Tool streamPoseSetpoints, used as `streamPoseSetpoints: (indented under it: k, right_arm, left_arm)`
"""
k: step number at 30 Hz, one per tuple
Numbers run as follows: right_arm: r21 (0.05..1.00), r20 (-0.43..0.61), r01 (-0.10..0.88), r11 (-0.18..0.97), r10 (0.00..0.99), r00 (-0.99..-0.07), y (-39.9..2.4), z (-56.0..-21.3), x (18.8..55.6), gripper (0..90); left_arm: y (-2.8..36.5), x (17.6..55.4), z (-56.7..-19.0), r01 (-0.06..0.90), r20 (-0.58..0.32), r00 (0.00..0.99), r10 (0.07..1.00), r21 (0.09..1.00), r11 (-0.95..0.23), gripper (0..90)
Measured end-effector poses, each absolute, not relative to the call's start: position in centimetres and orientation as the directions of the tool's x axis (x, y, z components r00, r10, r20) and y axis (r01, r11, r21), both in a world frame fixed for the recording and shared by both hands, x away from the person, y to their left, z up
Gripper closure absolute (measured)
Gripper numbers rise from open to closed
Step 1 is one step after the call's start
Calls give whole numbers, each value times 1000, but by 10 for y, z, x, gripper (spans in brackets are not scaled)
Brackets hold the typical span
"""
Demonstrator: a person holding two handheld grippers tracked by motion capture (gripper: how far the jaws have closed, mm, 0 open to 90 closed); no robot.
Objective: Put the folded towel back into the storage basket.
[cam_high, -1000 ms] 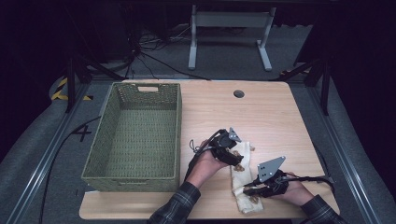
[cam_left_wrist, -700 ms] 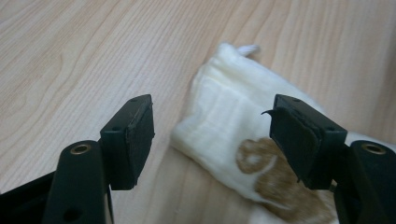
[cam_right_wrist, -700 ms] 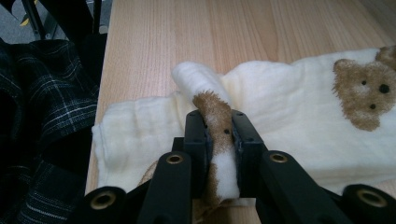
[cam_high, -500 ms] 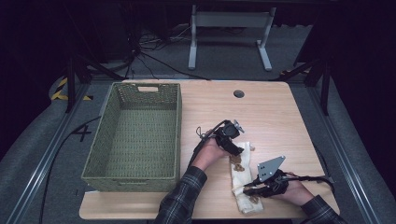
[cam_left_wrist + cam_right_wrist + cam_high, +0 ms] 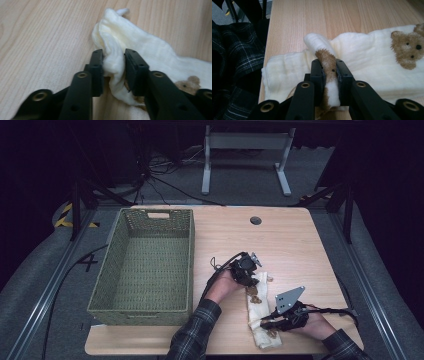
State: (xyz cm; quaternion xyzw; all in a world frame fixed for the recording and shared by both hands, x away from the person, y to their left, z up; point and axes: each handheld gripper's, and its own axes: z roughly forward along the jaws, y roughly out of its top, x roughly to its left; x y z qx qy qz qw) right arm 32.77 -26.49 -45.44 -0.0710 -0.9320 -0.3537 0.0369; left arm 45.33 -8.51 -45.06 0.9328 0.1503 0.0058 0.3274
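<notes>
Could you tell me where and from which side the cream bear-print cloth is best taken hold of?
Probably at its two ends, from above. The cloth lies flat as a long strip on the table, so only bunched folds offer purchase. The left tongs pinch a fold at the far end, the right tongs one near the near end.

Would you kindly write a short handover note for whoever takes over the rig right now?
Left tongs: jaws have just been closing, now pinching a fold at the far end of the cream bear-print cloth.
Right tongs: shut on a fold at the cloth's near end.
The cloth lies on the wooden table, right of the green woven basket, which has nothing in it.
Done: both ends gripped.
Left: probably lift the cloth and move it; nothing is in the basket yet.
</notes>
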Motion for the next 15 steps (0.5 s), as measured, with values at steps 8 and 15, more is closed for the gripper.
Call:
streamPoseSetpoints:
  k: [8,15]
  right_arm:
    - [649,146,183,739,115,-983,-264,-453,330,798]
    - [695,163,210,688,134,-977,-268,-436,339,799]
  left_arm:
    - [-84,452,-446,288,-95,950,296,628,-723,787]
    - [-77,446,-423,292,-91,944,316,670,-682,787]
